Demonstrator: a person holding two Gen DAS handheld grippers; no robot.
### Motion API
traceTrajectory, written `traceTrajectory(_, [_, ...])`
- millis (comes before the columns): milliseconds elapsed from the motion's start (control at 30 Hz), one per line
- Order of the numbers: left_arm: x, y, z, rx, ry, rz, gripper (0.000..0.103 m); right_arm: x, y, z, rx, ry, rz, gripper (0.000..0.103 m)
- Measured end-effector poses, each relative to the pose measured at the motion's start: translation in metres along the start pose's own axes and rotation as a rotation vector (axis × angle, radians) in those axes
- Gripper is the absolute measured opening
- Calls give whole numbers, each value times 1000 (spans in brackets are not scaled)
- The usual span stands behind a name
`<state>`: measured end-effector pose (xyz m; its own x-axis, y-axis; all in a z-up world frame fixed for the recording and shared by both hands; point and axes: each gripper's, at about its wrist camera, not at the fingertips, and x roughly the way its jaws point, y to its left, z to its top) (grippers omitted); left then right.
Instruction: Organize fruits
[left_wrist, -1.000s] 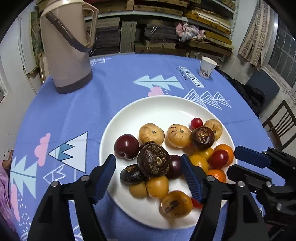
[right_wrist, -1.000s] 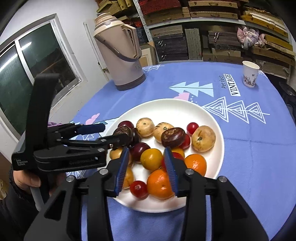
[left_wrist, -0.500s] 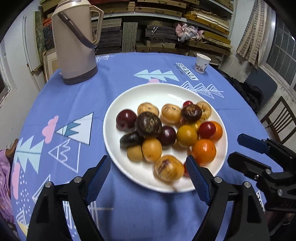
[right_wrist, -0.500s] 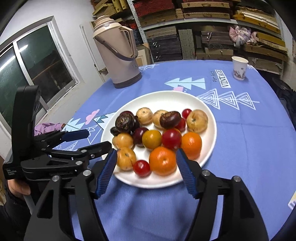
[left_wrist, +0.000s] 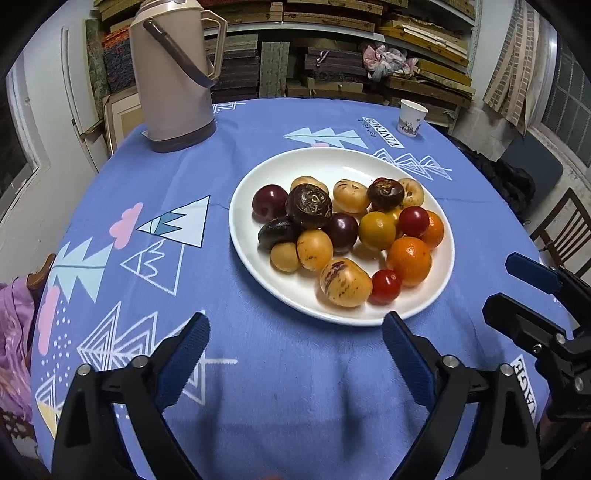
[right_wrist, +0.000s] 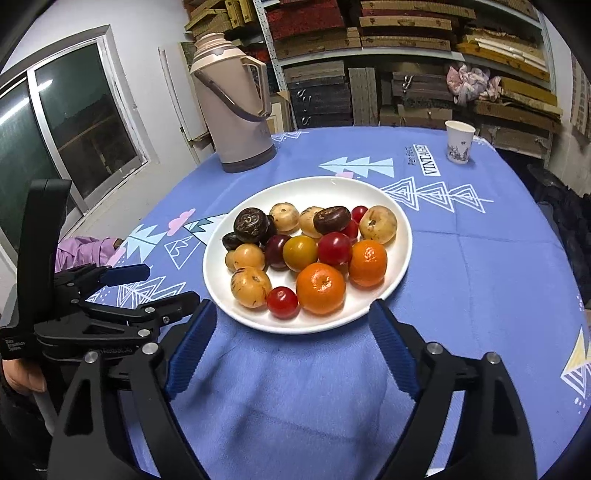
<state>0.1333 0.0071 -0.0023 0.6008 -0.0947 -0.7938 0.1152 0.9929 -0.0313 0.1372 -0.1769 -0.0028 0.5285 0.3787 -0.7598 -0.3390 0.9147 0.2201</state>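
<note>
A white plate (left_wrist: 325, 162) (right_wrist: 399, 266) on the blue tablecloth holds several fruits: oranges (left_wrist: 409, 256) (right_wrist: 320, 288), red tomatoes (left_wrist: 385, 286) (right_wrist: 282, 302), yellow-brown fruits (left_wrist: 345, 282) (right_wrist: 251, 282) and dark purple ones (left_wrist: 308, 206) (right_wrist: 251, 225). My left gripper (left_wrist: 295, 345) hovers over bare cloth just short of the plate's near rim, jaws opening, nothing between them. My right gripper (right_wrist: 291, 338) is also near that rim, jaws opening and empty. Each gripper shows at the side of the other's view, the right gripper (left_wrist: 532, 291) at right and the left gripper (right_wrist: 147, 291) at left.
A tall beige thermos jug (left_wrist: 171, 70) (right_wrist: 236, 107) stands at the table's far left. A paper cup (left_wrist: 412, 120) (right_wrist: 458, 142) sits far right. A wooden chair (left_wrist: 561, 229) is beyond the right table edge, shelves behind. A purple cloth (right_wrist: 79, 249) lies at left.
Both grippers pulled back from over the fruit pile to the plate's near edge, and both jaws spread wider. The fruits stayed on the plate.
</note>
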Motion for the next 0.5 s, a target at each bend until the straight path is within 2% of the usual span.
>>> traceTrajectory(300, [-10,-2,-5,-17,-29,-52,100,-7,3,0,-8,-15,0,83])
traceTrajectory(500, [-11,-5,-5,-3,-38,-23,100,-9,1,-1,-5,-16,2,83])
